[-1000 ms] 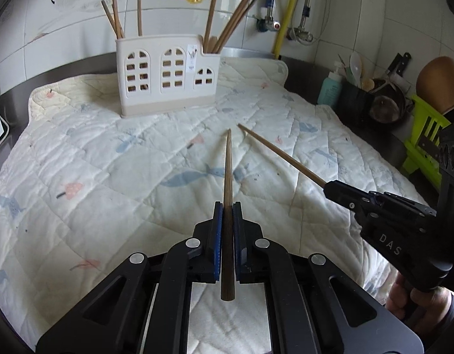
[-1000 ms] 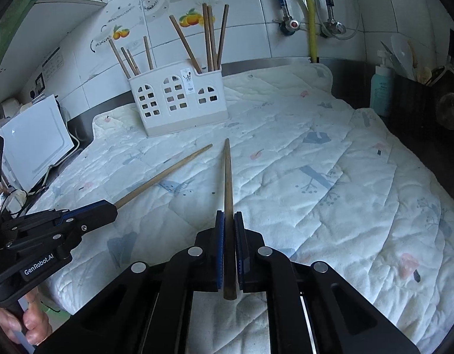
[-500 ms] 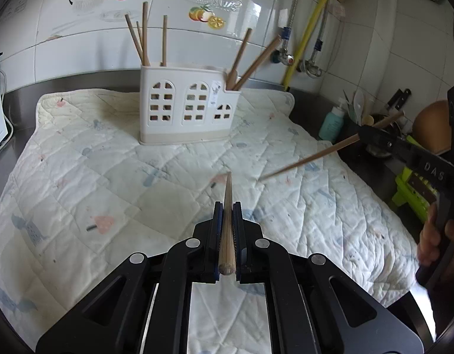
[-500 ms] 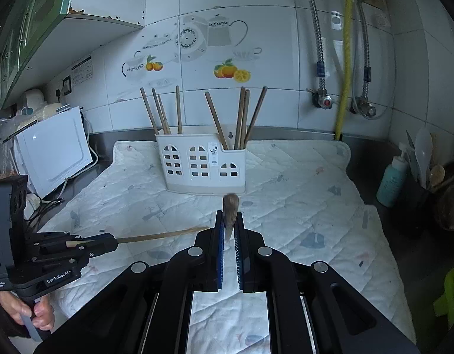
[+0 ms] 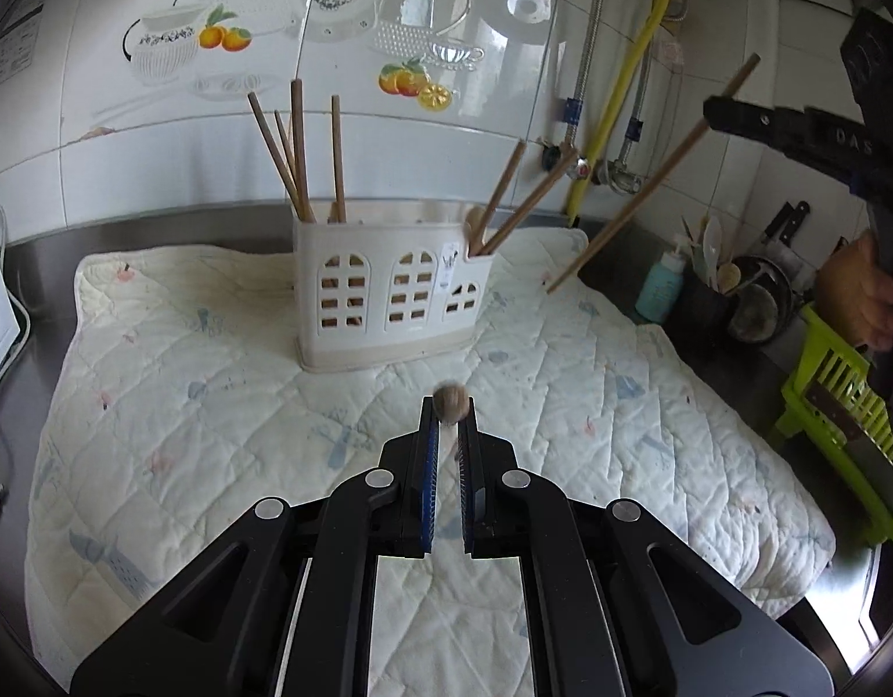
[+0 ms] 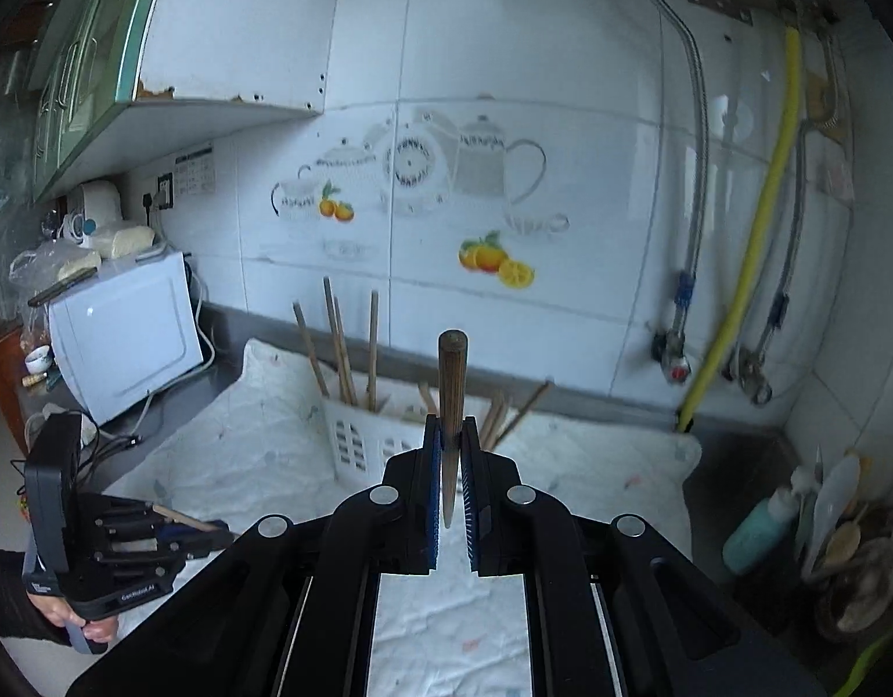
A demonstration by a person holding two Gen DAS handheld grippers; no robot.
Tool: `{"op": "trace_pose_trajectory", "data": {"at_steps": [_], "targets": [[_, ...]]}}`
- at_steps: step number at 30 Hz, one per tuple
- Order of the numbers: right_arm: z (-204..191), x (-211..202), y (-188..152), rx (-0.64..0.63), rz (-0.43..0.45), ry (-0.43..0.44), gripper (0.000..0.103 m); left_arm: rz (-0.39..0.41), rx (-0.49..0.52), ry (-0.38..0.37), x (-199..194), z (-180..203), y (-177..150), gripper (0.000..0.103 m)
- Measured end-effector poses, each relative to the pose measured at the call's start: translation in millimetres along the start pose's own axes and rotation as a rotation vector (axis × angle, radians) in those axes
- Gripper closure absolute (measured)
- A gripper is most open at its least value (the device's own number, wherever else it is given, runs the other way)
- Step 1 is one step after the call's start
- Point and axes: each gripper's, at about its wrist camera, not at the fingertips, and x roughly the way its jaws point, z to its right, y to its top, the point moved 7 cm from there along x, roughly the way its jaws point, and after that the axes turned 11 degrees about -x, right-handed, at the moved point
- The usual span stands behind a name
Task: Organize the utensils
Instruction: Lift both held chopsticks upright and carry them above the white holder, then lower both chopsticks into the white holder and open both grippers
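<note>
Wooden chopsticks, slim and round, already stood in the white plastic holder [image 5: 388, 296] with arched cut-outs, at twelve o'clock on the quilted surface [image 5: 185, 383]. Two remained out. The left tongs [image 5: 446, 424] pinched one chopstick [image 5: 450, 401] end-on, while the right tongs [image 6: 451, 441] clamped another chopstick [image 6: 451, 383] upright, hovering above the holder, not yet dropped in.

"DAS" on right gripper [image 5: 737, 115], "GenRobot.AI" on left gripper [image 6: 214, 528]

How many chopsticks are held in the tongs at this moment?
2. One chopstick is seen end-on, clamped in the left tongs; the other chopstick is clamped in the right tongs.
</note>
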Motion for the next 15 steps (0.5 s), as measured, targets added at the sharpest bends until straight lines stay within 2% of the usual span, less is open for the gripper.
{"op": "trace_pose_trajectory", "data": {"at_steps": [10,15], "targets": [[13,55,52,-0.037,0.019,-0.058,0.096,0.055,0.020,-0.003,-1,-2,41,0.098],[19,104,46,-0.021,-0.061,-0.056,0.096,0.095,0.018,-0.019,-3,0,65,0.098]]}}
